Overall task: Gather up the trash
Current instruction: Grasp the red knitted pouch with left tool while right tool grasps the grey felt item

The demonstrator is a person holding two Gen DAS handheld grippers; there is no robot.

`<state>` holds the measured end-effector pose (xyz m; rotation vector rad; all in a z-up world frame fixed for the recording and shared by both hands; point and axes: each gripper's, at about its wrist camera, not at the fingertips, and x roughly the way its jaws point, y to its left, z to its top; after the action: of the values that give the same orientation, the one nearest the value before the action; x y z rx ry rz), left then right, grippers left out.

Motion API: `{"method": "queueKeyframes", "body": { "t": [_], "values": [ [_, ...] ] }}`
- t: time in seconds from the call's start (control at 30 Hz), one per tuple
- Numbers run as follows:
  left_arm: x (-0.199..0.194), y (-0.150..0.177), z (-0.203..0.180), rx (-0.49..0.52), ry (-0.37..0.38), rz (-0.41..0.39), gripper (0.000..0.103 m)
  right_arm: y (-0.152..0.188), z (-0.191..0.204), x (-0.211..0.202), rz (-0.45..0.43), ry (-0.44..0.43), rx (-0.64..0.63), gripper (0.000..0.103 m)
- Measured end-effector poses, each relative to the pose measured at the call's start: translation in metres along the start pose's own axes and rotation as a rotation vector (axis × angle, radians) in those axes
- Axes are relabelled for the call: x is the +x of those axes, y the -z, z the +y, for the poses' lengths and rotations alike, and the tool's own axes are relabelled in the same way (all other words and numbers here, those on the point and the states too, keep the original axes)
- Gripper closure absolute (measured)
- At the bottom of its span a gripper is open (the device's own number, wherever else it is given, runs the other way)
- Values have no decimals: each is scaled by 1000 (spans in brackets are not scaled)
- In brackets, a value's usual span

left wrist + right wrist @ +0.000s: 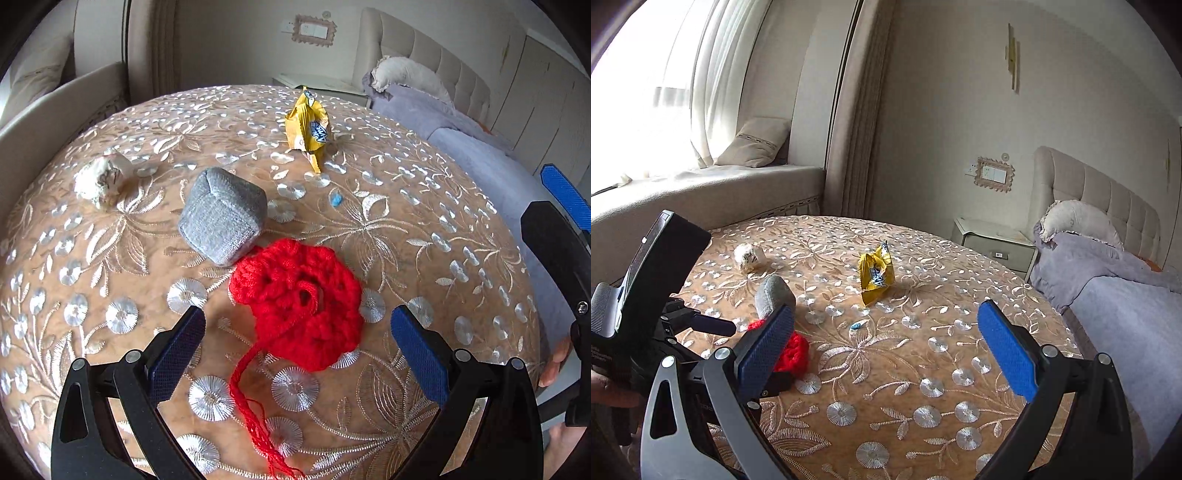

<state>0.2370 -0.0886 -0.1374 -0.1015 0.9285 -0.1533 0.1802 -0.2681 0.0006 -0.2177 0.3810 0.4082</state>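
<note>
Both grippers wide open over the embroidered table [424, 206].
The yellow wrapper [875, 275] stands far ahead of the right gripper [886, 347], which seems nearer than the left gripper [297, 354].

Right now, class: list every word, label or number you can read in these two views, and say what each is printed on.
Yellow snack wrapper: a blue-and-white logo, too warped and blurred to read.
Small blue scrap: no print can be made out.
Nothing else carries readable text.
</note>
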Motion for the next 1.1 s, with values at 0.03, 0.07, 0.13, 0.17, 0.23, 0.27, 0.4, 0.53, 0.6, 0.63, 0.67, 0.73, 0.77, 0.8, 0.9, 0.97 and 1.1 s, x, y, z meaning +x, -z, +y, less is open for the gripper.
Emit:
{"method": "queueKeyframes", "body": {
  "t": [0.03, 0.07, 0.13, 0.17, 0.23, 0.27, 0.4, 0.53, 0.6, 0.63, 0.67, 0.73, 0.77, 0.8, 0.9, 0.97, 1.1],
  "values": [
    [0, 0, 0, 8, -6, -5, 6, 0, -1, 1, -1, -2, 3, 4],
    [2, -1, -1, 22, -18, -1, 10, 0, -2, 2, -2, -3, 6, 4],
    [2, -2, -3, 41, -47, -9, 27, 1, -3, 3, 3, -8, 11, 4],
    [2, -2, -4, 49, -42, -13, 38, 1, -3, 4, 5, -12, 13, 4],
    [1, -2, -6, 63, -31, -17, 51, 0, -3, 3, -1, -11, 15, 4],
    [0, -2, -8, 77, -21, -16, 59, -1, -3, 3, -2, -10, 12, 4],
    [-8, 1, -16, 119, 1, -41, 85, -2, 0, 2, -4, -8, 0, 4],
    [-36, 3, -7, 100, 26, -111, 85, -6, 6, 4, -5, -14, -14, 4],
    [-53, 2, 1, 91, 19, -152, 85, -9, 11, 6, -6, -24, -16, 4],
    [-62, 1, 6, 80, 17, -173, 85, -10, 14, 8, -5, -31, -19, 4],
    [-70, 0, 11, 77, 2, -190, 85, -13, 18, 10, -1, -40, -27, 4],
    [-84, -1, 24, 59, -22, -224, 85, -18, 28, 14, 0, -52, -49, 4],
    [-90, -3, 30, 53, -38, -237, 85, -21, 34, 17, 1, -59, -62, 4],
    [-94, -4, 35, 52, -57, -247, 85, -23, 40, 20, 2, -66, -75, 4],
    [-103, -6, 50, 40, -94, -272, 85, -31, 57, 30, 4, -79, -103, 4],
    [-105, -6, 61, 26, -86, -276, 85, -35, 67, 38, 12, -100, -115, 4],
    [-107, -9, 71, 33, -92, -289, 85, -39, 88, 60, 55, -119, -159, 4]
  ]
}}
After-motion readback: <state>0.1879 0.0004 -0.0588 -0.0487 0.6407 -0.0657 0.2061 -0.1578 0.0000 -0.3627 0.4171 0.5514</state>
